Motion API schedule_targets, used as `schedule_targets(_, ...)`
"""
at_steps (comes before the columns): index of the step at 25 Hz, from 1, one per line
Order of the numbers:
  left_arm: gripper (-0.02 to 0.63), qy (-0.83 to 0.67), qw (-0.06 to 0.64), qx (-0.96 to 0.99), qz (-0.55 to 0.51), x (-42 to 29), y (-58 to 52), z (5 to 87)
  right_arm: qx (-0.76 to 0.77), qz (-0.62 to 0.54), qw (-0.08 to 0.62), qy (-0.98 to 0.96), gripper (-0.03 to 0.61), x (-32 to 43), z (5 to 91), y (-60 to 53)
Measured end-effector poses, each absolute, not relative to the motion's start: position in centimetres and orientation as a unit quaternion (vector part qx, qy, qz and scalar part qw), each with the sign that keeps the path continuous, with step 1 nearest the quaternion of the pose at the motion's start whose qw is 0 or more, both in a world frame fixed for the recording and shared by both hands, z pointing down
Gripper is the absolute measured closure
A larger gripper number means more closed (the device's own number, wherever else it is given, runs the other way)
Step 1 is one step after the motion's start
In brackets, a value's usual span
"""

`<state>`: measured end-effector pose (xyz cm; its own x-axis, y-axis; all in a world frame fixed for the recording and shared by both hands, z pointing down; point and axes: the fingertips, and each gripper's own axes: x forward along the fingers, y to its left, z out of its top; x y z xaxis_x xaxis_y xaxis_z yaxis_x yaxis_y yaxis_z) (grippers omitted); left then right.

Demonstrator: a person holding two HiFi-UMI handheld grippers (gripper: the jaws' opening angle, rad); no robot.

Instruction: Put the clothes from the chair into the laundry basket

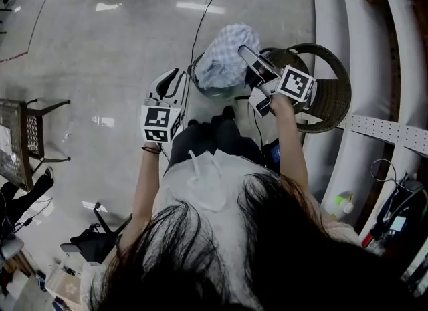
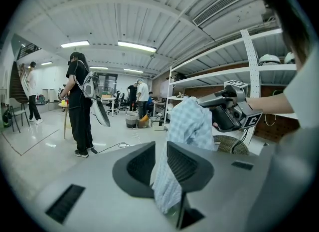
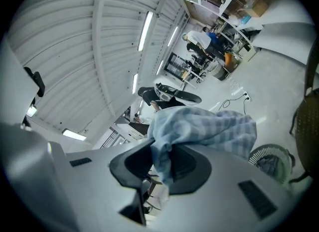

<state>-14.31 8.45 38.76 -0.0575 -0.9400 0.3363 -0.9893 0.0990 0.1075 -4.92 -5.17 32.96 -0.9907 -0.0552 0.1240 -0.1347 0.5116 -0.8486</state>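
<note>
Both left gripper (image 2: 160,150) and right gripper (image 3: 162,148) are pinched narrow on the blue checked garment (image 1: 224,55), which I hold over the laundry basket (image 1: 215,93) at my 12 o'clock, wicker chair (image 1: 331,95) at its 3 o'clock, so a release should drop it in.

Right claw (image 3: 160,162): jaws are closed on a fold of cloth.
Checked garment (image 3: 209,132): pale blue, pinched at one edge and bunched beyond the jaws.
Laundry basket (image 3: 260,152): round, seen at lower right on the floor, below the garment.
Wicker chair (image 3: 305,126): cut off by the right edge.
</note>
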Motion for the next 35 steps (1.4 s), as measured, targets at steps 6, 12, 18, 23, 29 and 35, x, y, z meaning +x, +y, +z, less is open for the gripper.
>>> schedule_targets(6, 0.529, -0.735, 0.175, 0.652, 0.073, -13.5, 7.8, 39.7, 0.033, 0.487, 0.134, -0.863, 0.494, -5.6, 37.5, -4.8)
schedule_targets(12, 0.529, -0.763, 0.199, 0.612, 0.070, -13.7, 6.6, 41.5, -0.019, 0.444, 0.246, -0.862, 0.494, -6.1, 43.3, -4.5)
schedule_targets(18, 0.529, -0.787, 0.224, 0.571, 0.071, -13.4, 5.6, 43.7, -0.075, 0.403, 0.352, -0.842, 0.494, -5.7, 50.4, -3.5)
schedule_targets(23, 0.529, -0.803, 0.252, 0.536, 0.068, -13.1, 5.1, 46.5, -0.118, 0.352, 0.428, -0.824, 0.494, -5.7, 56.7, -2.8)
schedule_targets(29, 0.529, -0.806, 0.277, 0.518, 0.065, -12.9, 4.6, 50.2, -0.162, 0.288, 0.502, -0.799, 0.494, -6.2, 64.0, -1.6)
schedule_targets(35, 0.529, -0.800, 0.301, 0.514, 0.077, -12.8, 4.3, 54.6, -0.189, 0.205, 0.567, -0.775, 0.494, -6.1, 71.0, -1.6)
